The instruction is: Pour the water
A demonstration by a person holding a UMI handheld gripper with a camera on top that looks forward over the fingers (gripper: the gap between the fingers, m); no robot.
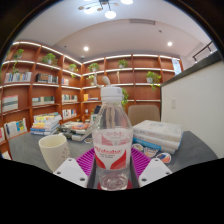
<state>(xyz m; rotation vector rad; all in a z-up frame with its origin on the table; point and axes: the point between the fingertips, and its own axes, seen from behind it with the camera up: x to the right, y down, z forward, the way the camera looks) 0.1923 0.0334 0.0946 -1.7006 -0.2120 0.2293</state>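
The bottle [112, 130] is being clamped upright by the gripper [112, 172], preventing spillage before tilting toward the cup [53, 151]

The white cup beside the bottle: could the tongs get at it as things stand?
Probably not directly. The tongs are shut on the water bottle, so they have no free grip. The white cup stands apart on the table with nothing between it and the bottle, so tipping the bottle over it looks feasible.

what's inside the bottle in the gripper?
The clear bottle, clamped between the gripper's fingers, looks mostly full of water. Its pink label hides the lower part, so the contents there cannot be seen.
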